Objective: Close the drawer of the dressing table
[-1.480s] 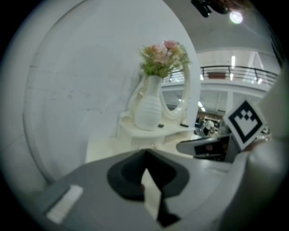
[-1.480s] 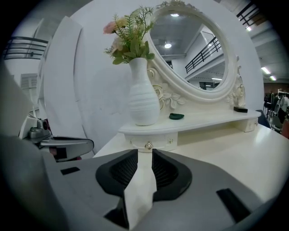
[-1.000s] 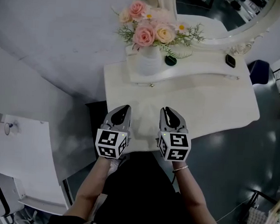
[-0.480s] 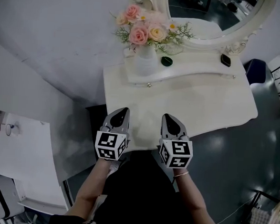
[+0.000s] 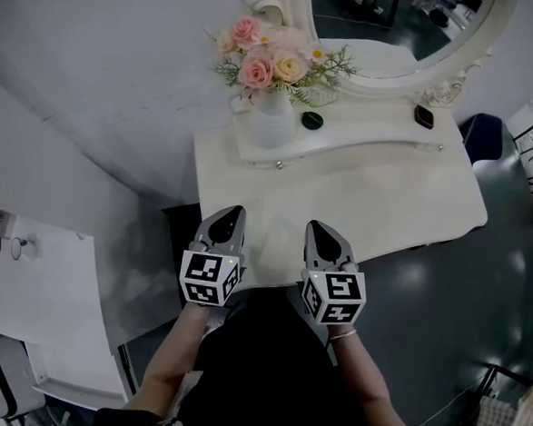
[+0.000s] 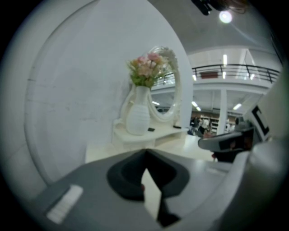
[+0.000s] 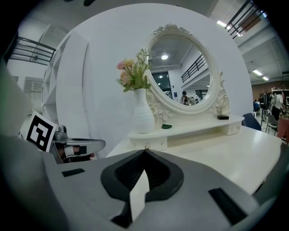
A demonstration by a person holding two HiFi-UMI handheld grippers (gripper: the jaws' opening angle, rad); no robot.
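The white dressing table (image 5: 377, 192) fills the middle of the head view, with an oval mirror (image 5: 398, 26) behind it. Its raised back shelf has a small drawer with a knob (image 5: 279, 165), which looks flush with the shelf front; the same knob (image 7: 146, 146) shows just past my right jaws. Any drawer under the tabletop is hidden from above. My left gripper (image 5: 233, 212) and right gripper (image 5: 318, 228) hover side by side over the table's near edge. Both are shut with nothing between the jaws, as the left gripper (image 6: 145, 151) and right gripper (image 7: 144, 151) views confirm.
A white vase (image 5: 271, 121) of pink flowers (image 5: 268, 62) stands on the shelf, with a small green object (image 5: 312, 121) beside it and a black object (image 5: 423, 117) at the shelf's right end. A white board (image 5: 33, 300) lies left of me, dark floor (image 5: 479, 295) to the right.
My right gripper's jaws have come together and it has drawn back a little toward the person. The left gripper has hardly moved.
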